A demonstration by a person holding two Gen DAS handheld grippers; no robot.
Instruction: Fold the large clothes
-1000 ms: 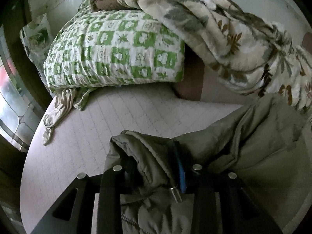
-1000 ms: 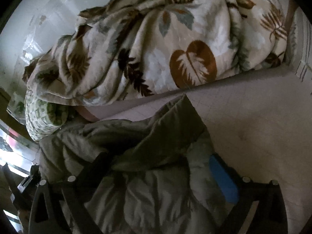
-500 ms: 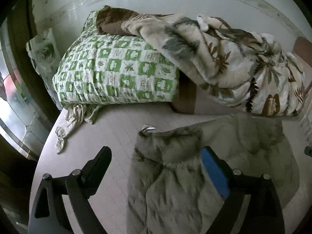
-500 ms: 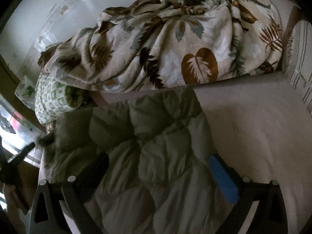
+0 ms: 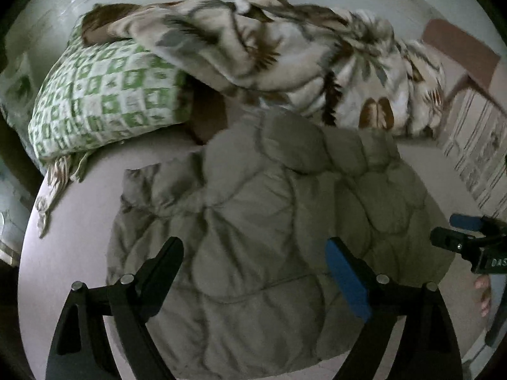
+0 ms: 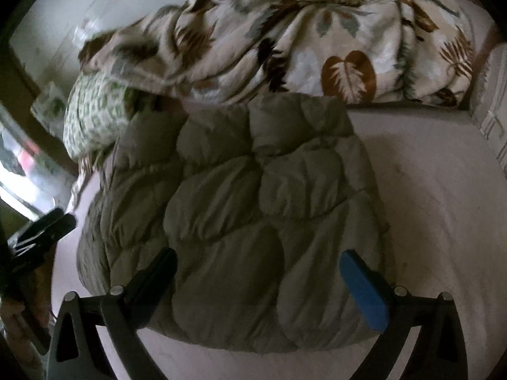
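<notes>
Left hand-held gripper (image 5: 255,261) angled downward, jaws spread wide and closing slightly, nothing pressed between pads. Right hand-held gripper (image 6: 258,270) likewise tilted down, jaws wide apart, gripping nothing.

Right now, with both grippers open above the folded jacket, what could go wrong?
1. The jacket is puffy; with nothing pressing on it, the fold may spring open.
2. Its far edge lies right against the leaf blanket, so a gripper reaching there could catch the blanket too.
3. The left gripper, its jaws closing a little, and the right gripper hover close together and might bump.
</notes>
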